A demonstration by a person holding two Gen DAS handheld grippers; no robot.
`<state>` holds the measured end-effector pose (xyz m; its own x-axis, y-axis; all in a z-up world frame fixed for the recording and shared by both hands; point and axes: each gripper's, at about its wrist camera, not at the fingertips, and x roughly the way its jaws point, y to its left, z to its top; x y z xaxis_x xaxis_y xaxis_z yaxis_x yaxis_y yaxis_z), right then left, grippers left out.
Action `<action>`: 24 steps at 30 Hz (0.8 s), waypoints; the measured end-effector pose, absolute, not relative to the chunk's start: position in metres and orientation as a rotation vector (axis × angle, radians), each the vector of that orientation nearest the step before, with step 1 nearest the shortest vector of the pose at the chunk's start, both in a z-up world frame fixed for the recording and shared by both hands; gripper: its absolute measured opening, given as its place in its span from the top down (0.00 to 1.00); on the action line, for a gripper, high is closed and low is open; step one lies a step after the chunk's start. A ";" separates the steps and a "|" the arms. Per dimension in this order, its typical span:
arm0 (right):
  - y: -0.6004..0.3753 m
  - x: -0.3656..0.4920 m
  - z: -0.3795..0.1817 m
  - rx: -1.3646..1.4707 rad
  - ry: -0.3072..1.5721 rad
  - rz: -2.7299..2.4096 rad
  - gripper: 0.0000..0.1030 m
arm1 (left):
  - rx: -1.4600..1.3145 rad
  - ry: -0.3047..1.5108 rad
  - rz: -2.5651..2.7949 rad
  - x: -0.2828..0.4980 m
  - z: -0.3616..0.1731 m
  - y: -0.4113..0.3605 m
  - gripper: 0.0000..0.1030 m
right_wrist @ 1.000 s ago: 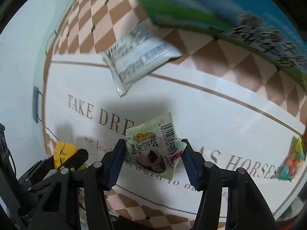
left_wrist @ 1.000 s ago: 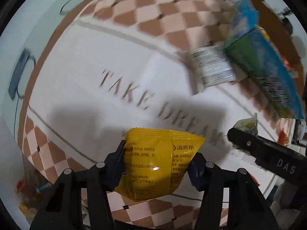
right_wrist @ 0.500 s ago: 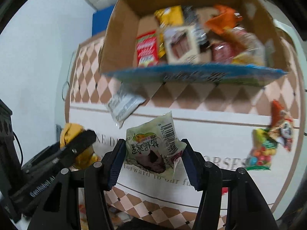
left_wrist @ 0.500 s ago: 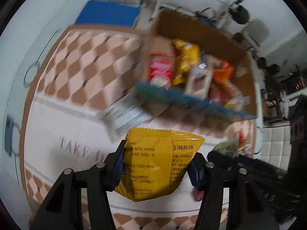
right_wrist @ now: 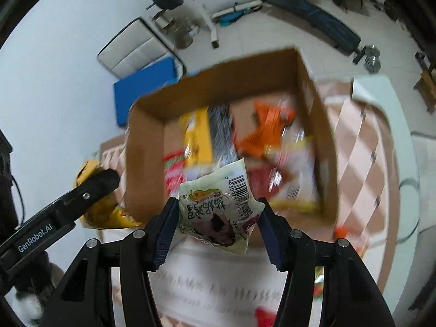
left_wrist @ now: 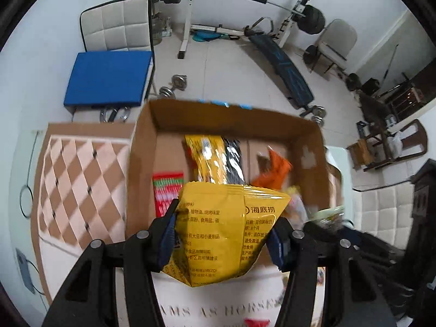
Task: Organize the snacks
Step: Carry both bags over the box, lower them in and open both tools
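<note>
Just beside cardboard box (left_wrist: 141,163) edge: yellow packet (left_wrist: 226,231)

We see a brown cardboard box (left_wrist: 313,147) on a mat (left_wrist: 73,174) chequered in tan and pale pink diamonds. Inside the box lie a yellow packet (left_wrist: 207,160), an orange packet (left_wrist: 275,171) and a red-and-green striped one (left_wrist: 166,190). Behind the box sits a blue cushion (left_wrist: 109,79).

My two wrist fisheyes look steeply down, close above the table; both share the cardboard box (left_wrist: 141,169) (right_wrist: 144,163) at twelve o'clock.
</note>
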<state>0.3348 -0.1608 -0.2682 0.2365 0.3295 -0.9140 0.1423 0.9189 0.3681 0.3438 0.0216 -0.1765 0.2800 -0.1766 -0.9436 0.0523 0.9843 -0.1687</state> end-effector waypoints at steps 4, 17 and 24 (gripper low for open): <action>-0.164 0.379 -0.282 0.400 1.339 0.107 0.42 | -0.096 1.334 -0.129 0.389 -0.199 0.025 0.48; -0.149 0.458 -0.352 0.370 1.433 0.061 0.38 | -0.060 1.494 -0.075 0.457 -0.274 0.042 0.45; -0.149 0.470 -0.374 0.315 1.496 0.000 0.14 | -0.083 1.546 -0.080 0.467 -0.292 0.048 0.17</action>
